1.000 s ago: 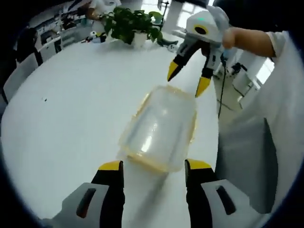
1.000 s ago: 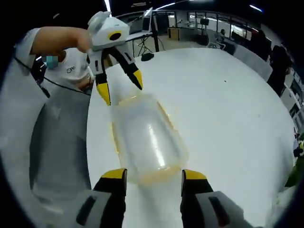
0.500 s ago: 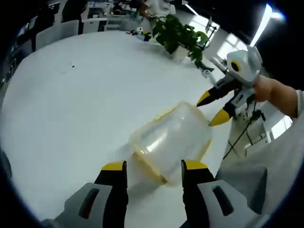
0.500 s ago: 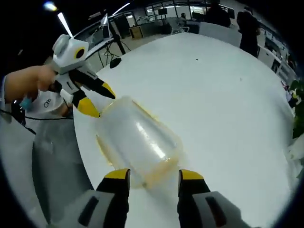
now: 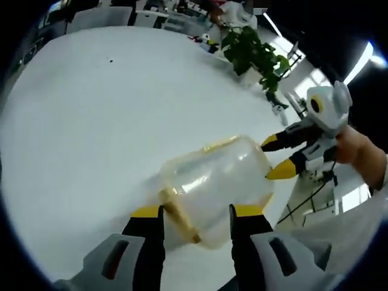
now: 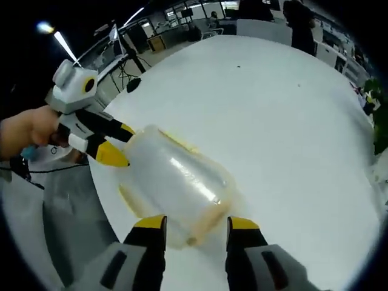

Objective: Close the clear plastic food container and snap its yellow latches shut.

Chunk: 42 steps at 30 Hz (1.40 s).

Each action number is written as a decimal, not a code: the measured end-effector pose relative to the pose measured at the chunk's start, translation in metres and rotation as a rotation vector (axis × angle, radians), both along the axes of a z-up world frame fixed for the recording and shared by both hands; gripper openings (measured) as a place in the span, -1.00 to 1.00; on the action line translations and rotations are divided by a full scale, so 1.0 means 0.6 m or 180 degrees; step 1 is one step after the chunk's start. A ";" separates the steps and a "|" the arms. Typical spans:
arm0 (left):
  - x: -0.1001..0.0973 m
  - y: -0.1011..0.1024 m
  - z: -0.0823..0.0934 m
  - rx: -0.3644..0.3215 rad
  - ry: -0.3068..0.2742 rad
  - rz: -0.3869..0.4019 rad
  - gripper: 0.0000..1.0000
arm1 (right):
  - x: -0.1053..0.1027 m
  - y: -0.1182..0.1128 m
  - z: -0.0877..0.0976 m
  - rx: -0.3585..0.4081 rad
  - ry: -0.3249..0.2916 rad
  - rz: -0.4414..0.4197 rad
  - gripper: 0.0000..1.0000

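The clear plastic container (image 5: 215, 179) with its yellow rim lies on the white table (image 5: 91, 109). A yellow latch (image 5: 177, 211) at its near end sits between the tips of my left gripper (image 5: 195, 212), which stands open around that end. My right gripper (image 5: 274, 157) is open at the far end, its yellow tips against the container's wall. In the right gripper view the container (image 6: 176, 182) runs from my right gripper (image 6: 196, 223), open around its near end, to my left gripper (image 6: 120, 145) at the far end.
A potted plant (image 5: 254, 54) stands at the table's far side. The table's edge (image 6: 112, 224) runs close beside the container, with the person's grey shirt (image 6: 60, 200) past it. A hand (image 6: 27, 127) holds the left gripper. People stand beyond the table (image 6: 291, 15).
Both views have rolled with the hands. Each gripper has come closer to its end of the container; the far gripper's tips, earlier above it, now sit against its wall.
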<state>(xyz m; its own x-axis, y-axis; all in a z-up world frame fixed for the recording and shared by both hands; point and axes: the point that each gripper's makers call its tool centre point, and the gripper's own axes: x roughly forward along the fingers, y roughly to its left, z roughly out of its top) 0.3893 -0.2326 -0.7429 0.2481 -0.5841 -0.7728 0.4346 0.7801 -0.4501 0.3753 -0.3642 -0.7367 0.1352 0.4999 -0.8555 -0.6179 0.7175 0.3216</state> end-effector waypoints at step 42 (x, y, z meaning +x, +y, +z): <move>0.019 -0.007 0.001 -0.0037 -0.0088 0.0075 -0.15 | -0.013 0.009 -0.007 0.0249 0.0326 -0.0192 -0.38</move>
